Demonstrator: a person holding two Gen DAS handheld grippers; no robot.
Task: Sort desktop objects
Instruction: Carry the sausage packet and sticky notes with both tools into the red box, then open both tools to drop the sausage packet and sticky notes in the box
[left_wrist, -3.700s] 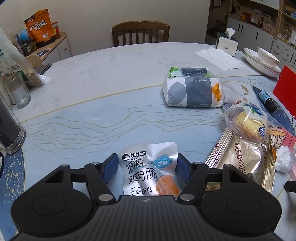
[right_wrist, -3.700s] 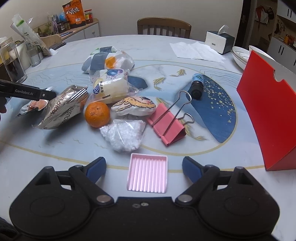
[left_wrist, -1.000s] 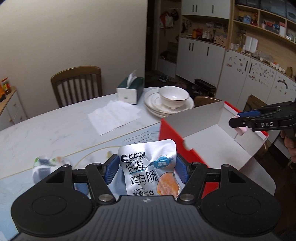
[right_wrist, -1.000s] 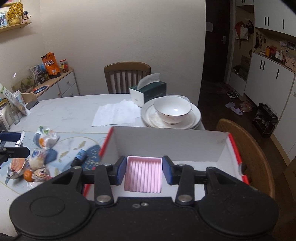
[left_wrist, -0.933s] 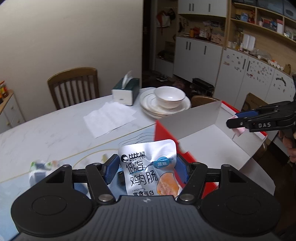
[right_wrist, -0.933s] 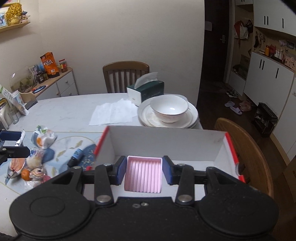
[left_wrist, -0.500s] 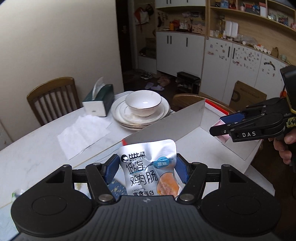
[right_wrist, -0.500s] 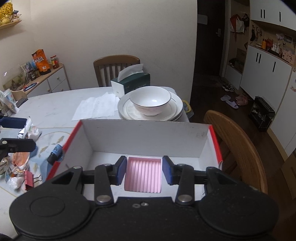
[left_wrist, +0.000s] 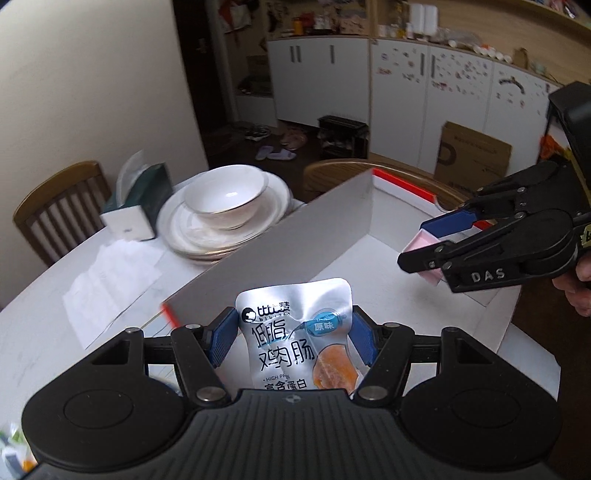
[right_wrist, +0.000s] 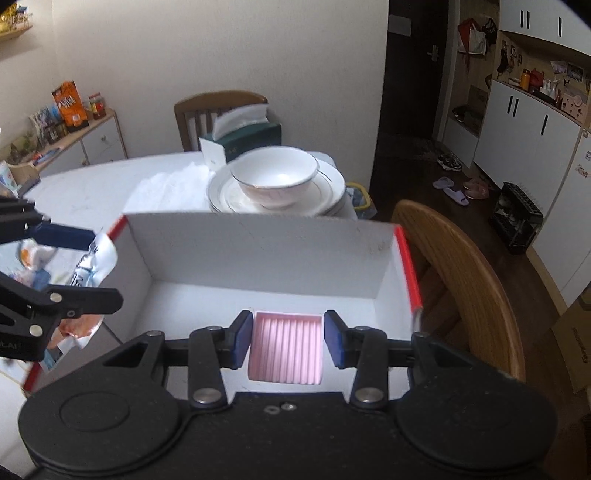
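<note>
My left gripper (left_wrist: 291, 332) is shut on a silver chicken sausage pouch (left_wrist: 295, 332) and holds it above the near edge of the red box with the white inside (left_wrist: 388, 266). My right gripper (right_wrist: 288, 338) is shut on a pink ribbed tray (right_wrist: 284, 347) and holds it over the box's white floor (right_wrist: 266, 266). In the left wrist view the right gripper (left_wrist: 432, 247) comes in from the right with the pink tray (left_wrist: 424, 243). In the right wrist view the left gripper (right_wrist: 88, 264) reaches the box's left wall with the pouch (right_wrist: 92, 262).
A white bowl on stacked plates (right_wrist: 275, 177) and a green tissue box (right_wrist: 240, 142) stand on the table just behind the box. White paper (left_wrist: 110, 273) lies to the left. A wooden chair (right_wrist: 461, 269) stands right of the box. Leftover items (right_wrist: 29, 258) lie at far left.
Both grippers have moved closer over the red box with their loads. The left gripper's pouch now reaches the box's edge, and the right gripper's tray sits lower over the box floor.
</note>
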